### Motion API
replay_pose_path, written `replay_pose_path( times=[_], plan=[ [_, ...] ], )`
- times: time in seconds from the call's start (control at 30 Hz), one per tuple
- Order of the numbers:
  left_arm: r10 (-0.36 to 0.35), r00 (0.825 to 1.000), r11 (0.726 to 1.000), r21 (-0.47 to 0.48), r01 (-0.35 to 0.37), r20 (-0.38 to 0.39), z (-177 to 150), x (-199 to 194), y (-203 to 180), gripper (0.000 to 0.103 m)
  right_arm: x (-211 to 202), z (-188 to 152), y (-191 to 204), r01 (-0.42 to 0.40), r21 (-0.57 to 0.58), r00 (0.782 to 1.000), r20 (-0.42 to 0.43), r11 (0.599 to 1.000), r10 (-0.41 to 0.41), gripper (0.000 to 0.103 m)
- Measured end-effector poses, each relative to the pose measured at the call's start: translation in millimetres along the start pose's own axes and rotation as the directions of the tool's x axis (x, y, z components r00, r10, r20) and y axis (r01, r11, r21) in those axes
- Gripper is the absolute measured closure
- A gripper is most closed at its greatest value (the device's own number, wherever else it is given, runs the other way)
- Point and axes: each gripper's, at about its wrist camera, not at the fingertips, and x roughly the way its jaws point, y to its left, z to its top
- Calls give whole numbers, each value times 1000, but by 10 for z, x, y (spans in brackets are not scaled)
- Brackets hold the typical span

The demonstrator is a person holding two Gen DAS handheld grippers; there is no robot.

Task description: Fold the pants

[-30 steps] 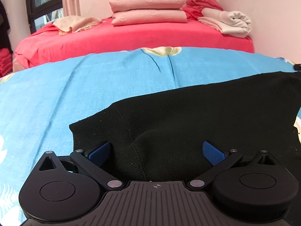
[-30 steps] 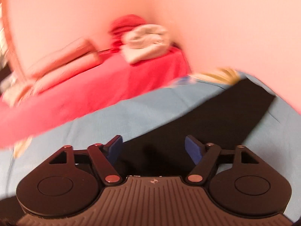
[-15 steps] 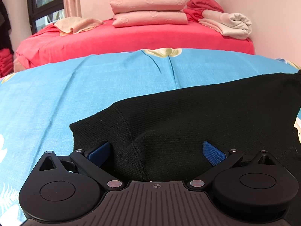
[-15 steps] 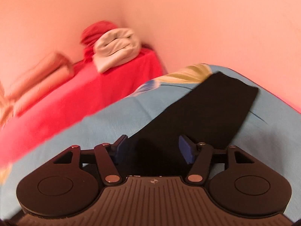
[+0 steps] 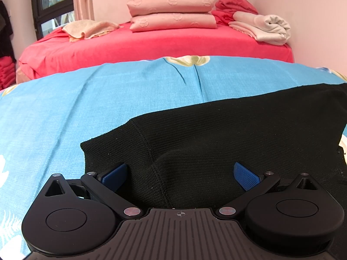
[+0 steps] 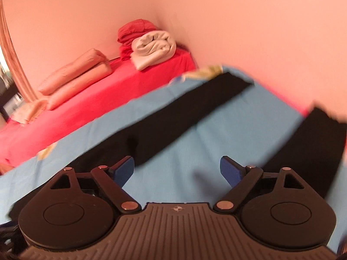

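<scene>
Black knit pants (image 5: 216,134) lie spread on the blue flowered sheet (image 5: 86,99). My left gripper (image 5: 180,174) hovers low over their wide upper part. Its blue pads (image 5: 246,175) stand far apart, and a raised hump of fabric between them is not pinched. In the blurred right wrist view, one leg (image 6: 184,117) runs diagonally up towards the far corner and a second leg (image 6: 314,143) lies at the right. My right gripper (image 6: 176,169) hangs over bare sheet between the two legs. Its jaws are opening, with nothing between them.
Beyond the blue sheet stands a red bed (image 5: 151,43). It carries stacked pink quilts (image 5: 171,13), a rolled white blanket (image 5: 264,28), folded red cloth (image 5: 234,4) and a beige towel (image 5: 89,28). A window (image 5: 54,6) is at the far left and a pink wall (image 6: 238,32) at the right.
The right gripper swung sideways off the black leg it was over and now sits above blue sheet, with its jaws wider apart. The left gripper and the pants under it have not moved.
</scene>
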Motion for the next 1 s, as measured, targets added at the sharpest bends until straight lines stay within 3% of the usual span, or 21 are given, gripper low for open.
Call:
replay_pose_path(
  times=[0.07,0.13,0.17,0.23,0.27,0.37,0.57,1.0],
  plan=[
    [8,1000,1000,6,-8,-6,13,-4,-11,0,-54,-233,-142,16,32,998,-61,999,-14,14],
    [22,1000,1000,15,-22,-16,33,-28,-34,0,-78,-380,-243,196,13,978,-70,980,-195,30],
    [26,999,1000,14,-26,-22,33,-54,-33,0,-132,-415,-293,206,33,977,-60,978,-204,30],
    [14,999,1000,-1,-14,-32,27,-125,-10,0,-315,-439,-359,140,102,990,-29,985,-138,17],
    [7,999,1000,-15,-7,-35,17,-167,15,0,-407,-439,-349,125,115,992,-11,985,-125,16],
    [18,999,999,-41,-20,-41,-15,-278,73,0,-539,-428,-254,138,61,990,17,989,-139,16],
    [46,999,999,7,-46,-27,-147,-537,75,0,-522,-470,-263,98,120,995,-15,988,-97,16],
    [16,1000,999,39,-17,4,-357,-982,29,0,-692,-573,-240,63,105,998,-15,992,-62,16]
  ],
)
